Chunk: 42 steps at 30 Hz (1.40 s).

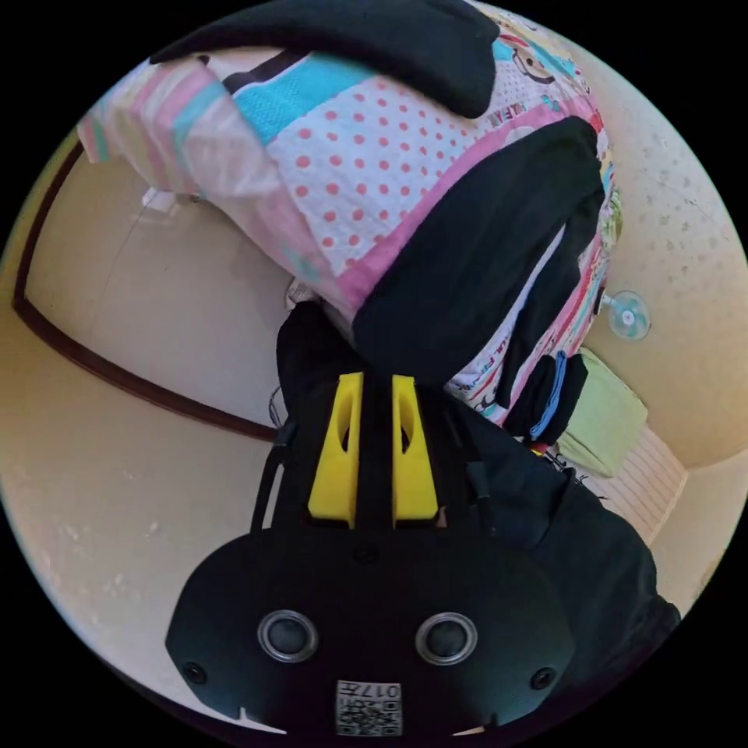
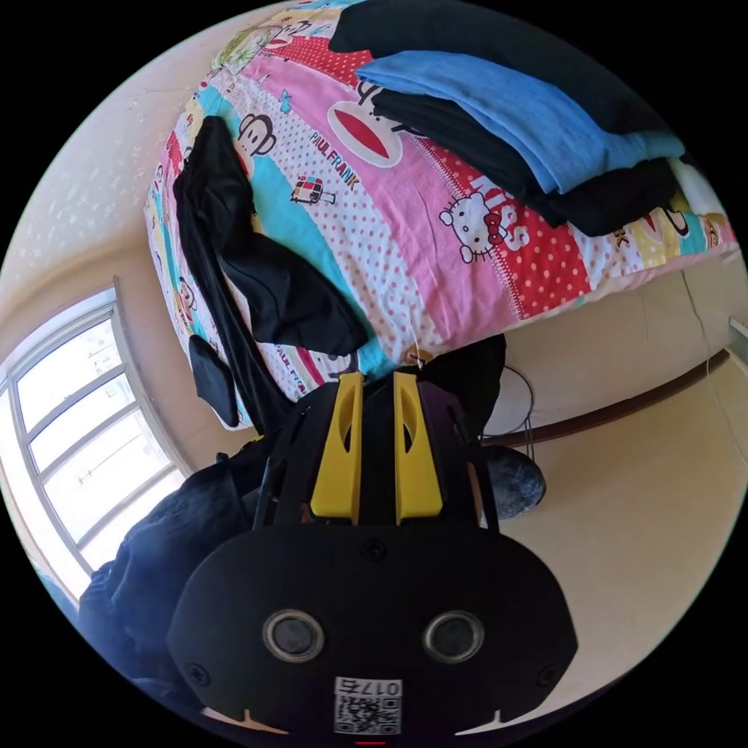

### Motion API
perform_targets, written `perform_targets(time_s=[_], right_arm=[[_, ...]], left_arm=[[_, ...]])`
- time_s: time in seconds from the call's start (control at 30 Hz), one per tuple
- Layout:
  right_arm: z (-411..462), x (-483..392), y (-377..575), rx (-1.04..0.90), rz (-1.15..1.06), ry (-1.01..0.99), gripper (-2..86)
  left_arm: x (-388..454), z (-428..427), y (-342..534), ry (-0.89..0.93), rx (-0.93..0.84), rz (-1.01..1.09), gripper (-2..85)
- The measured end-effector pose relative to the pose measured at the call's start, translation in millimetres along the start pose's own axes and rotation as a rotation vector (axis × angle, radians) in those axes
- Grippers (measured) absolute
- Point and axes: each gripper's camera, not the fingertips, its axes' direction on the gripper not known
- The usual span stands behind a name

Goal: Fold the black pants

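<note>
The black cotton pants (image 1: 475, 257) lie spread on the patchwork cartoon-print bedsheet (image 1: 366, 156), one end hanging off the bed edge toward six o'clock in the left gripper view. The yellow-jawed left gripper (image 1: 373, 389) pinches black fabric between narrowly set jaws. The yellow-jawed right gripper (image 2: 373, 386) also has black cloth between close jaws. At one o'clock in the right gripper view sits a stack of folded black and blue clothes (image 2: 514, 132). The sheet's print includes lettering.
</note>
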Motion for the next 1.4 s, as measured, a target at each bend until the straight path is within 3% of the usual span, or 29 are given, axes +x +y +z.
perform_targets(time_s=[0.07, 0.13, 0.4, 0.67, 0.83, 1.1, 1.23, 1.4], right_arm=[[-3, 7, -2, -0.029, -0.022, 0.047, 6.9], [-8, 14, -10, -0.073, -0.073, 0.105, 7.1], [-31, 36, -83, -0.158, -0.237, 0.091, 7.7], [-11, 57, -162, -0.369, -0.347, 0.054, 9.7], [-8, 107, -179, -0.508, -0.354, 0.07, 5.8], [-128, 162, -178, -0.548, -0.496, -0.55, 3.1], [-180, 153, -159, -0.579, -0.689, -0.651, 2.9], [-210, 127, -132, -0.639, -0.851, -0.776, 2.9]], left_arm=[[-30, 18, -7, -0.089, -0.107, -0.11, 4.7], [-36, 22, -9, -0.055, -0.12, -0.095, 5.1], [18, 13, 9, -0.07, -0.049, 0.051, 5.7], [31, 12, 105, 0.015, 0.108, -0.075, 4.6], [46, 10, 150, -0.043, 0.174, -0.086, 4.4], [144, 41, 164, 0.026, 0.149, 0.159, 10.8], [234, 74, 156, 0.06, 0.066, 0.35, 13.7], [320, 102, 147, -0.187, 0.024, 0.463, 16.2]])
